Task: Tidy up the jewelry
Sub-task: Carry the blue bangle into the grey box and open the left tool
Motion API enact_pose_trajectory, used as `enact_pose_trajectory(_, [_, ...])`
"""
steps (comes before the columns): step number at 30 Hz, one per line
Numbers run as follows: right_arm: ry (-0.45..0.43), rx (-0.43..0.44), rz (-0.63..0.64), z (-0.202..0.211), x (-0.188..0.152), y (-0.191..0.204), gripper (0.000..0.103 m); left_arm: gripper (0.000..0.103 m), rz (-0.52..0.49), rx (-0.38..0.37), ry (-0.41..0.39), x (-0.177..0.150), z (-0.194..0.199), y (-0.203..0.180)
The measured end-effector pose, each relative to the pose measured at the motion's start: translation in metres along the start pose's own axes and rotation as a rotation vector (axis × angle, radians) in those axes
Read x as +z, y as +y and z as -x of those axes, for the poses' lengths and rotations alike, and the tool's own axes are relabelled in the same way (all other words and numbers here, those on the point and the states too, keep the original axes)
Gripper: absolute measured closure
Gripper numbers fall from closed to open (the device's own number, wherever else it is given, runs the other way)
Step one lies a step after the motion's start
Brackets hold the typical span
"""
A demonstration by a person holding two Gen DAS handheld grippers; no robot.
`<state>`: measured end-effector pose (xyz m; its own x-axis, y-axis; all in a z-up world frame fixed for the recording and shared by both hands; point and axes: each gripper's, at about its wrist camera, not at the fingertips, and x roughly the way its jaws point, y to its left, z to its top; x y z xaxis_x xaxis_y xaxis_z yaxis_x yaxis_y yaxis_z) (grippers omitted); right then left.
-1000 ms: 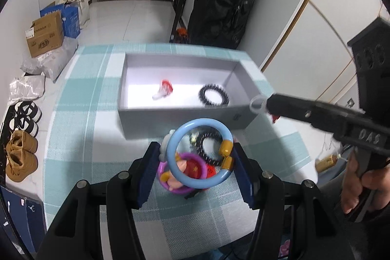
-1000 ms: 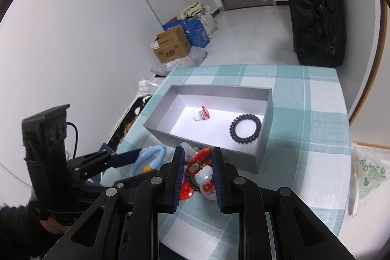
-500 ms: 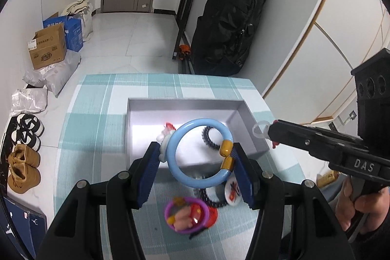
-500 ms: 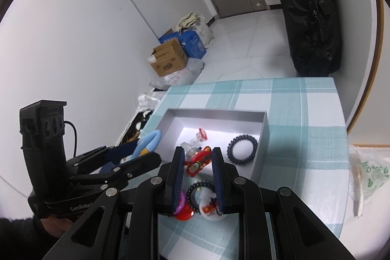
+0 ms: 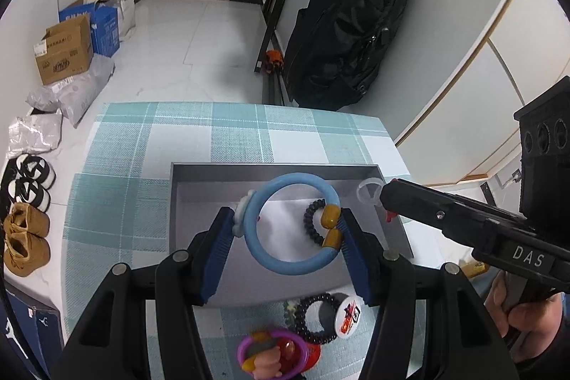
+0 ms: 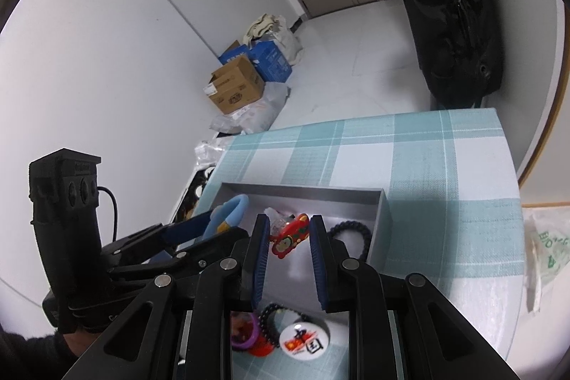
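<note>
Blue bangle (image 5: pixel 293 226) is pinched across its width in your left gripper (image 5: pixel 285 250), mid-frame over the grey box (image 5: pixel 199 173). Right gripper (image 6: pixel 288 255) clamps a red charm (image 6: pixel 289 234). Release carelessly and either could bounce out or hit the black bracelet (image 6: pixel 352 232).

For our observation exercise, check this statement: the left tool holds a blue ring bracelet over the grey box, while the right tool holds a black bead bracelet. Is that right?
Not quite. The right tool holds a red charm piece, as the right wrist view shows; the black bead bracelet lies in the grey box. The left tool does hold the blue ring bracelet over the box.
</note>
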<state>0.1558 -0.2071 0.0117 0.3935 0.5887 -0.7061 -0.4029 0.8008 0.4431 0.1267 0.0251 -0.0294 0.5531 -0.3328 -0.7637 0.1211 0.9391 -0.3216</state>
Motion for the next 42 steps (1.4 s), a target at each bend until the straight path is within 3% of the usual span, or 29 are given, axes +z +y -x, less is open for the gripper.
enact_pose_trajectory(16, [0.052,0.007,-0.031,-0.025,0.008,-0.010,0.082,0.050,0.015,-0.005,0.077,0.004,-0.022,0.006])
enact_pose_trajectory(27, [0.059,-0.006,-0.061,-0.028,0.005,-0.014,0.080,0.049,0.029,-0.021,0.080,0.006,-0.025,0.007])
enact_pose_trajectory(31, [0.049,-0.005,-0.080,-0.025,0.005,-0.016,0.079,0.049,0.049,0.007,0.073,0.008,-0.024,0.012])
enact_pose_trajectory(34, [0.020,0.003,-0.089,-0.017,0.006,-0.017,0.069,0.049,0.072,-0.010,0.087,0.008,-0.024,0.016])
enact_pose_trajectory(36, [-0.007,0.012,-0.093,-0.010,0.006,-0.017,0.055,0.045,0.081,-0.032,0.075,0.007,-0.021,0.018])
enact_pose_trajectory(38, [-0.019,0.023,-0.092,-0.005,0.006,-0.018,0.053,0.037,0.082,-0.052,0.053,0.006,-0.015,0.018])
enact_pose_trajectory(42, [-0.028,0.010,-0.087,0.003,0.003,-0.018,0.045,0.036,0.080,-0.055,0.025,0.005,-0.007,0.015])
